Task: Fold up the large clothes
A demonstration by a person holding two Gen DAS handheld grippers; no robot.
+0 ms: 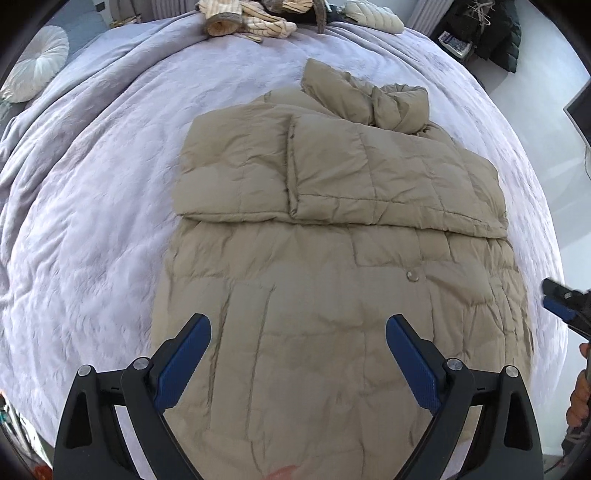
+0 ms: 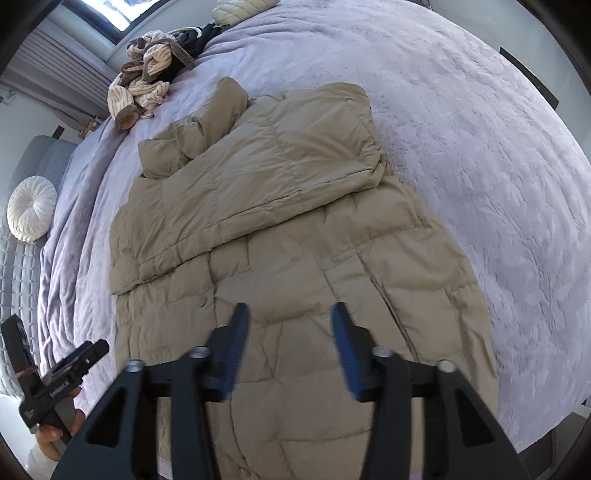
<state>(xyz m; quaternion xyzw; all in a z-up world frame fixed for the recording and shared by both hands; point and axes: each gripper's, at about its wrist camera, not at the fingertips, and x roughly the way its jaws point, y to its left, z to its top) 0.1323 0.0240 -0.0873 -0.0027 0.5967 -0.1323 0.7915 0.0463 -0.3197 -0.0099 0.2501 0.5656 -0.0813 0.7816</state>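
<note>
You face a wide bed (image 1: 110, 184) under a lilac quilted cover, a round white cushion (image 1: 37, 62) at its far-left corner, daylit.

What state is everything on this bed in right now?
Tan puffer coat: flat on bed, sleeves folded across chest, not held.
Left tongs: open, empty.
Right tongs: open, empty.
Striped garment: crumpled, unfolded.
Lilac bedspread: spread, wrinkled.

Lilac bedspread (image 1: 92, 206), round white cushion (image 2: 32, 208), striped garment heap (image 2: 142, 90), cream quilted pillow (image 1: 373, 14)
</note>
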